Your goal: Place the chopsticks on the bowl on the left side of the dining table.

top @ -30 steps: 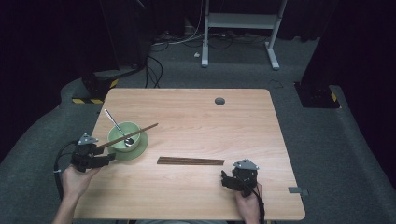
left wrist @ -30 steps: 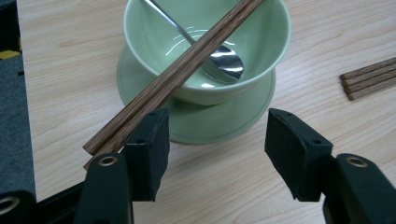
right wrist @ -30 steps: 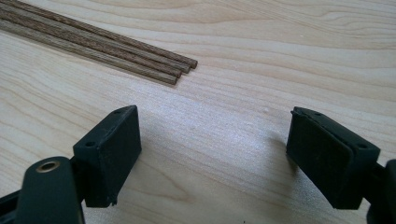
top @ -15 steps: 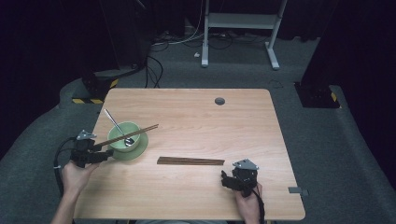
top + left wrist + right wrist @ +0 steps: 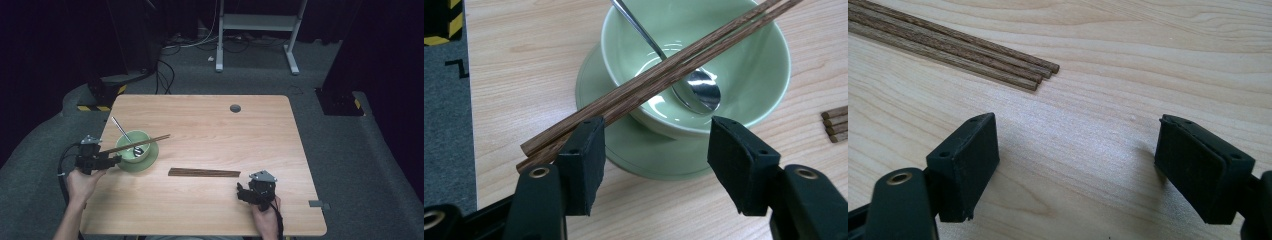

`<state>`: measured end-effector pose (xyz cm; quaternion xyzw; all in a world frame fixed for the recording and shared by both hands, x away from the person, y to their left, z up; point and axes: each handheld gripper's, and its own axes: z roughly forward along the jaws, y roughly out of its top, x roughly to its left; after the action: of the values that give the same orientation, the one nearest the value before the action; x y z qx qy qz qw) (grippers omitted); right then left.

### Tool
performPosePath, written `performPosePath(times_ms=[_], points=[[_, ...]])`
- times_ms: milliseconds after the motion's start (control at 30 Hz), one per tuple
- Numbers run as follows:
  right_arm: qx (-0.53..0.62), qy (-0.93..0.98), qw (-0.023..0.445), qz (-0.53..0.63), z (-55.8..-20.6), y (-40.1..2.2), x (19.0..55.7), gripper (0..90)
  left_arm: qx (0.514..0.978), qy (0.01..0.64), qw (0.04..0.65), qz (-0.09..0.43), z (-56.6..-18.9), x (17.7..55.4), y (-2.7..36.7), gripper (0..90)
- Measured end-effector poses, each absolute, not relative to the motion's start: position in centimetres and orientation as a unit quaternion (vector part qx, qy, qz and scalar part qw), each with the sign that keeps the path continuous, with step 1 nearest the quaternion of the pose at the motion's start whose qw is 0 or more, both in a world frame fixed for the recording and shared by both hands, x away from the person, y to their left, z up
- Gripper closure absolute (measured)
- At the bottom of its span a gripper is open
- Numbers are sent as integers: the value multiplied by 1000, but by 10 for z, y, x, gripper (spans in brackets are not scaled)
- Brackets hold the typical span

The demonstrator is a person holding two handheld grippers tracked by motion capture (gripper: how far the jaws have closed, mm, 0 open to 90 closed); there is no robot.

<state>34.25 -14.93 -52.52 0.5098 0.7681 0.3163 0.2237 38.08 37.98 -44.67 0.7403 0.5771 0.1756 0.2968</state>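
1. A pair of long dark-brown wooden chopsticks [image 5: 659, 75] lies slantwise across the rim of a pale green ceramic bowl [image 5: 744, 75], near ends sticking out past the rim toward the person's left hand, far ends reaching over the opposite rim toward the middle of the table.
2. The near ends of that pair sit just beside the left pad of the left gripper [image 5: 659, 160]; whether wood and pad touch I can't make out.
3. The left gripper's jaws stand spread wide, nothing clamped between them, the bowl's near wall showing in the gap.
4. From the high view the left gripper [image 5: 112, 161] hovers at the table's left edge, pointing at the bowl [image 5: 131, 145], with the chopsticks [image 5: 136, 144] angled up and to the right.
5. Inside the bowl rests a shiny metal spoon [image 5: 694, 90], its bowl down at the bottom, its handle leaning out over the far rim.
6. The bowl stands on a matching pale green saucer [image 5: 624, 150], near the left edge of the light wooden table [image 5: 210, 125].
7. A second bundle of dark wooden chopsticks [image 5: 204, 173] lies flat on the table, well apart from the bowl, toward the near middle.
8. The right gripper [image 5: 241, 193] rests low near the front edge, just beyond that bundle's right end.
9. Its jaws are released too, wide apart over bare wood, the bundle's tips [image 5: 1033, 72] ahead of them and untouched.
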Motion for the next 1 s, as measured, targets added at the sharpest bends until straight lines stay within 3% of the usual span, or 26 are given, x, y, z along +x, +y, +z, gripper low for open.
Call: performPosePath(times_ms=[1000], points=[[510,768,224,316,-525,-149,342,171,719,601,297,180,-447,404,384,398]])
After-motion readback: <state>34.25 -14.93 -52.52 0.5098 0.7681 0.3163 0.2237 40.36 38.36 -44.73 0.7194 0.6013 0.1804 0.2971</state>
